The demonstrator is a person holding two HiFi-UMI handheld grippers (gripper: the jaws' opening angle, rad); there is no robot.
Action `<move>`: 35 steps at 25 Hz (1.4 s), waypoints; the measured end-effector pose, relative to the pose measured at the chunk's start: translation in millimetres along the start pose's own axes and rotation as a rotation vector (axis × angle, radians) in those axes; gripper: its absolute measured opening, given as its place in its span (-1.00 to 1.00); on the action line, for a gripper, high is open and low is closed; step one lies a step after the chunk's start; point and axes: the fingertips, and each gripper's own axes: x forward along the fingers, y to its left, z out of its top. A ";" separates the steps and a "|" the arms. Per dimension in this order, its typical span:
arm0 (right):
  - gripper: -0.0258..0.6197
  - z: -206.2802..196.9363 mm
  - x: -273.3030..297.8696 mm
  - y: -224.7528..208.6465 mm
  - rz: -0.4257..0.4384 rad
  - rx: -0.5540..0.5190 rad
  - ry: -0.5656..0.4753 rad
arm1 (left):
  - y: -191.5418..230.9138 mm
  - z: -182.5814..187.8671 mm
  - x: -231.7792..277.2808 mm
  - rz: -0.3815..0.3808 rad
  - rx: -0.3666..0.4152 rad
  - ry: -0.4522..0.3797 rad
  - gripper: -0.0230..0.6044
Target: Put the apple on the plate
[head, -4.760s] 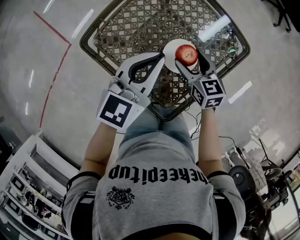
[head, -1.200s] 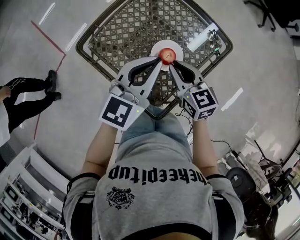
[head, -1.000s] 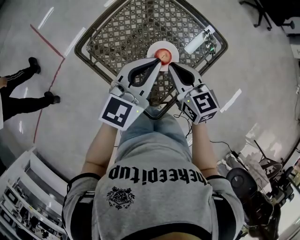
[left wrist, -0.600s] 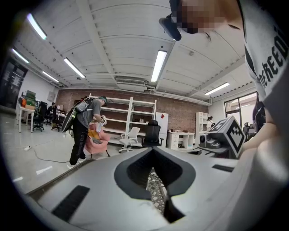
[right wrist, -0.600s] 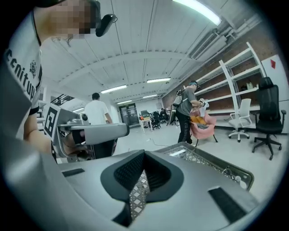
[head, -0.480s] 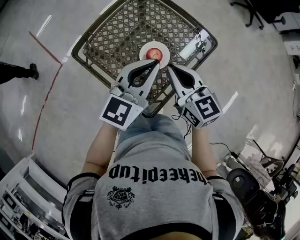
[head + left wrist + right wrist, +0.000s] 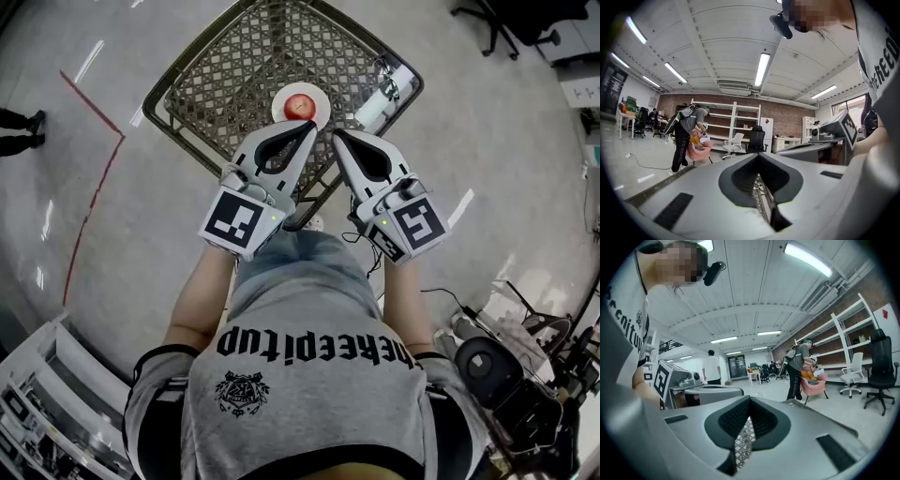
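A red apple (image 7: 300, 104) sits on a small white plate (image 7: 277, 109) on the lattice table (image 7: 230, 75) in the head view. My left gripper (image 7: 312, 125) and right gripper (image 7: 336, 133) are held side by side, a little short of the plate, both shut with nothing between the jaws and clear of the apple. In the left gripper view the left gripper (image 7: 758, 155) points out level over the room with its tips together. The right gripper (image 7: 750, 398) looks the same in the right gripper view. Neither gripper view shows the apple or the plate.
A white object (image 7: 382, 94) lies at the table's right corner. A red line (image 7: 94, 187) runs over the floor to the left, with a bystander's feet (image 7: 19, 127) at the edge. A person (image 7: 684, 136) bends over a pink chair (image 7: 813, 383) by shelves (image 7: 736, 122).
The right gripper held the apple over the plate earlier; the apple now rests there alone. Over the last second both shut grippers rose and drew back. The bystander walked off left.
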 end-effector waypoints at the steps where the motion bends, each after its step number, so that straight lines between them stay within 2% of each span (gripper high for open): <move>1: -0.94 1.9 -2.2 1.2 0.001 -0.004 -0.007 | -1.2 0.6 0.4 -0.003 0.001 -0.011 -0.81; 11: -0.94 13.0 -22.2 21.5 0.012 -0.036 -0.063 | -16.1 6.0 -10.9 -0.015 -0.003 -0.060 -0.82; 35: -0.95 30.6 -62.2 51.2 0.022 -0.073 -0.141 | -56.9 19.7 -32.6 -0.015 0.049 -0.085 -0.81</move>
